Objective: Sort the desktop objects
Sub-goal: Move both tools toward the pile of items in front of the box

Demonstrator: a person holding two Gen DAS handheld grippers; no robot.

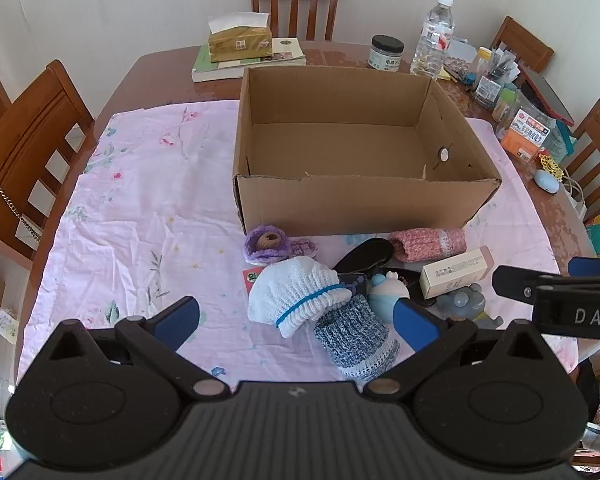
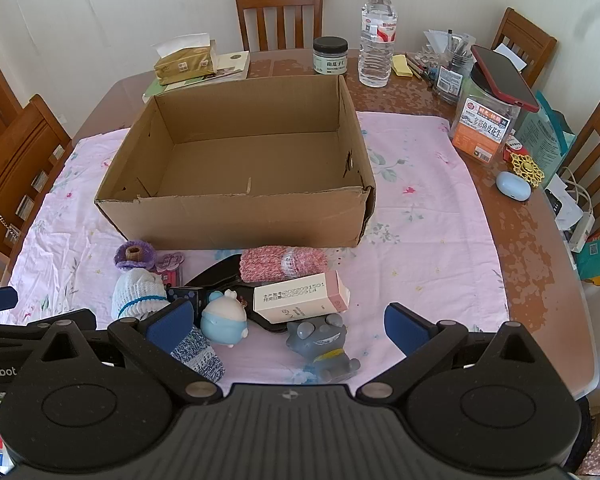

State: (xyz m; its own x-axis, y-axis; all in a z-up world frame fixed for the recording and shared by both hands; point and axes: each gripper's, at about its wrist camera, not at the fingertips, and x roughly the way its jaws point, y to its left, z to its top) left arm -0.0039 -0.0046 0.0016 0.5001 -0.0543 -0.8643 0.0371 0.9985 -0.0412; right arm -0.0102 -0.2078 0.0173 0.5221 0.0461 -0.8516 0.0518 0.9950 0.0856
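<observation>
Both pairs of tongs hang wide apart and hold nothing, tilted down over the near edge of the table. The left tongs frame the white knitted cap and the blue-grey knitted sleeve; the right tongs frame the grey cat figure and the pink-ended carton.

The things to sort lie heaped at 6 o'clock of the empty cardboard box, on the pink floral cloth. A purple crocheted piece sits at the heap's 10 o'clock, a pink knitted sleeve at its 12 o'clock, and a pale blue round toy in the middle.

The heap is the main risk: the pieces overlap, so closing on the cap would likely catch the sleeve under it and drag the toy along. The carton leans on a black object and may slide if nudged. The two tools sit close together and could knock each other.
</observation>
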